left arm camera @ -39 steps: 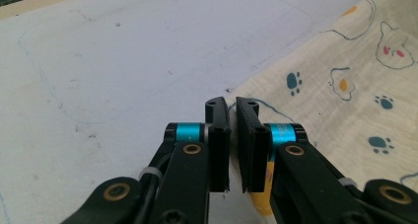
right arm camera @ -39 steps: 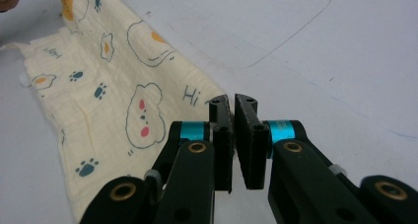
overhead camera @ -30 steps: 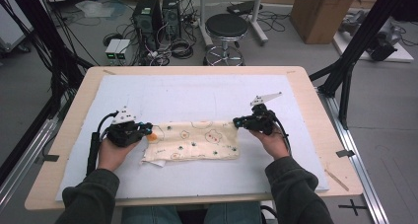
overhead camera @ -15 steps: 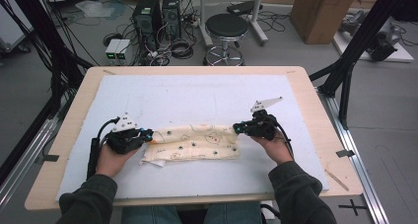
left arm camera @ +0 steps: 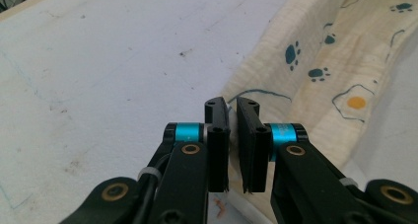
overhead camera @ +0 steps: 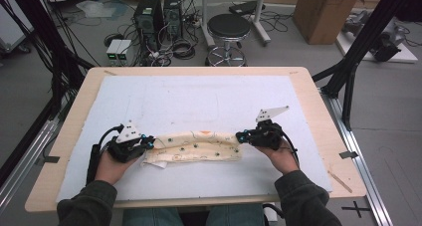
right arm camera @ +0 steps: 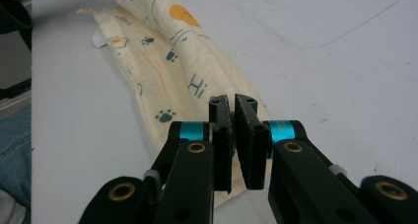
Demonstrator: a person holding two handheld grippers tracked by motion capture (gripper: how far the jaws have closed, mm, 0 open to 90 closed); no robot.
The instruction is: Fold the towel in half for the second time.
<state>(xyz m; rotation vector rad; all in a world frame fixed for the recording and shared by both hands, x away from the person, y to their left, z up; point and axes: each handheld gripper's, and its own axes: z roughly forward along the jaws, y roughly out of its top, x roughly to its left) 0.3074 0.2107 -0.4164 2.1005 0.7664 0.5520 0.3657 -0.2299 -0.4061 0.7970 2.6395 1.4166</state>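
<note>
Near the front edge of the white mat [overhead camera: 199,101] that covered the wooden table [overhead camera: 318,101], a cream cloth [overhead camera: 199,147] printed with paw marks and orange spots lay folded into a long narrow band, running parallel to that edge and roughly midway between the mat's left and right edges. At the band's left end sat the left gripper [overhead camera: 147,140], held in the person's left hand [overhead camera: 110,167]; at the right end sat the right gripper [overhead camera: 241,136], held in the right hand [overhead camera: 281,156]. Both hands came in over the front edge of the table, sleeves resting near it.

Seen along the left gripper [left arm camera: 231,116], the jaws stood almost together with only a thin slit between them, pinching the edge of the cloth [left arm camera: 325,66], which spread away up and to the right. Seen along the right gripper [right arm camera: 232,116], the jaws were likewise nearly closed, clamped on the cloth's end; the fabric [right arm camera: 167,71] stretched away from them toward the far left. Between the two grips the band lay flat on the mat.
</note>
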